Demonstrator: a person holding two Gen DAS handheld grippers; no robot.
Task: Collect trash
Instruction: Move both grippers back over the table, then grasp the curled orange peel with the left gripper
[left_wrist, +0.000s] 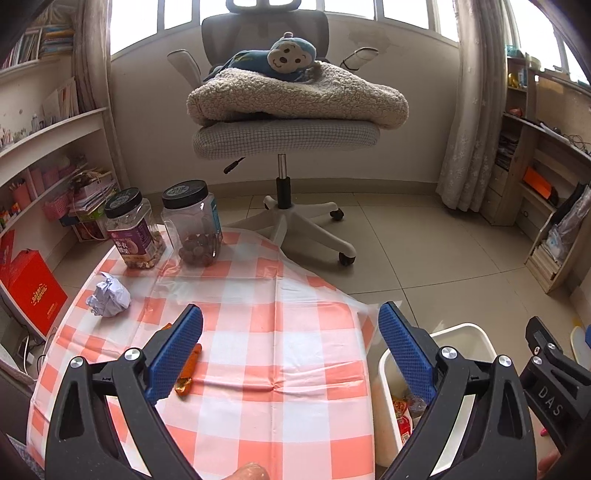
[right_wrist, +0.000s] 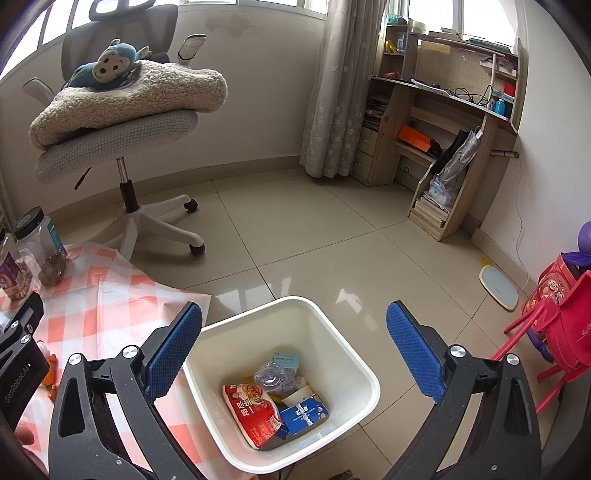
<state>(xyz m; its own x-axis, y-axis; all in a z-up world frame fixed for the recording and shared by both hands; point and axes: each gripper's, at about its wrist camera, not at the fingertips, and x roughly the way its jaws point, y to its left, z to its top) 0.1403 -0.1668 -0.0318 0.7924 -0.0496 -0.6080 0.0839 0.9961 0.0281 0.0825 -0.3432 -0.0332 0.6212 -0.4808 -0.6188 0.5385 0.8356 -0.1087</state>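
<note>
The left gripper (left_wrist: 290, 349) hung wide open and empty over the checked worktop (left_wrist: 258, 369). A paper ball (left_wrist: 108, 294) and an orange wrapper (left_wrist: 187, 373) lay on it. The right gripper (right_wrist: 294, 350), also wide open, hovered above the bin (right_wrist: 343, 347) beside the worktop, trash (right_wrist: 258, 410) inside.

paper ball (left_wrist: 108, 297) on table (left_wrist: 258, 332) left | jars (left_wrist: 192, 221) behind | bin (right_wrist: 288, 384) right of table

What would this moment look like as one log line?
left hand-held gripper: open, over table | right hand-held gripper: open, over bin | crumpled paper, orange wrapper: uncollected
</note>
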